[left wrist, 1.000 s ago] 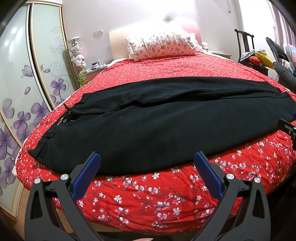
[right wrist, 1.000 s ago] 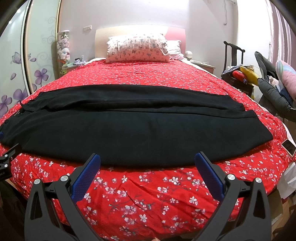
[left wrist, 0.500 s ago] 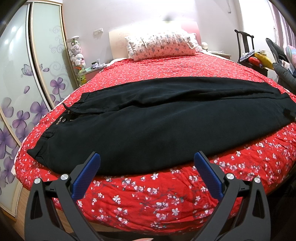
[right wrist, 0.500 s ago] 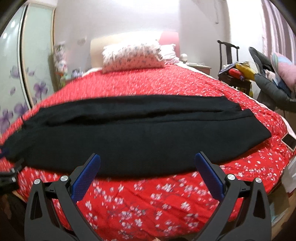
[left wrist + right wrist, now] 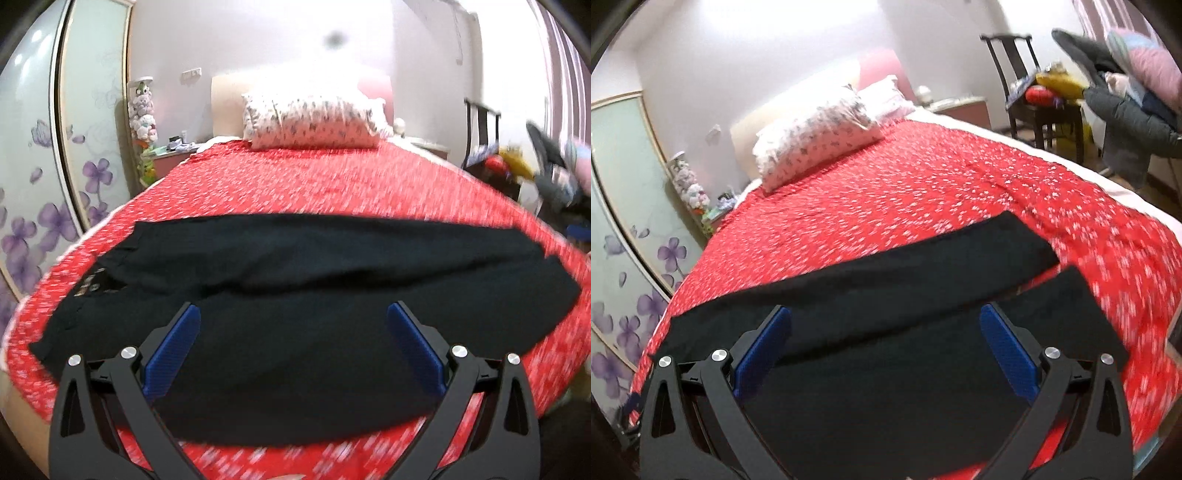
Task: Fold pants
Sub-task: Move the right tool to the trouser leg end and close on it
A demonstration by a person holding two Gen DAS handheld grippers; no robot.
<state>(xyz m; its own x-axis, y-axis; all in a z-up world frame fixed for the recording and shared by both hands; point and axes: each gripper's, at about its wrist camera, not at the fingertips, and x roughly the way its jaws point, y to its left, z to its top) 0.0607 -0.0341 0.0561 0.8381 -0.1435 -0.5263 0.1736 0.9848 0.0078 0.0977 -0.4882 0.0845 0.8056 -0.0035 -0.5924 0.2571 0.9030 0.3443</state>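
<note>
Black pants lie flat across the red flowered bed, waistband at the left, leg ends at the right. In the right wrist view the pants show both leg ends at the right, the far leg lying slightly apart from the near one. My left gripper is open and empty, hovering over the near middle of the pants. My right gripper is open and empty, above the legs near their ends. Both views are blurred by motion.
A flowered pillow lies at the headboard. A wardrobe with purple flowers stands at the left. A dark chair with clutter and a rack of clothes stand to the right of the bed.
Both grippers have moved forward and up over the pants. The right gripper has swung toward the leg ends and tilted. Both stay open.
</note>
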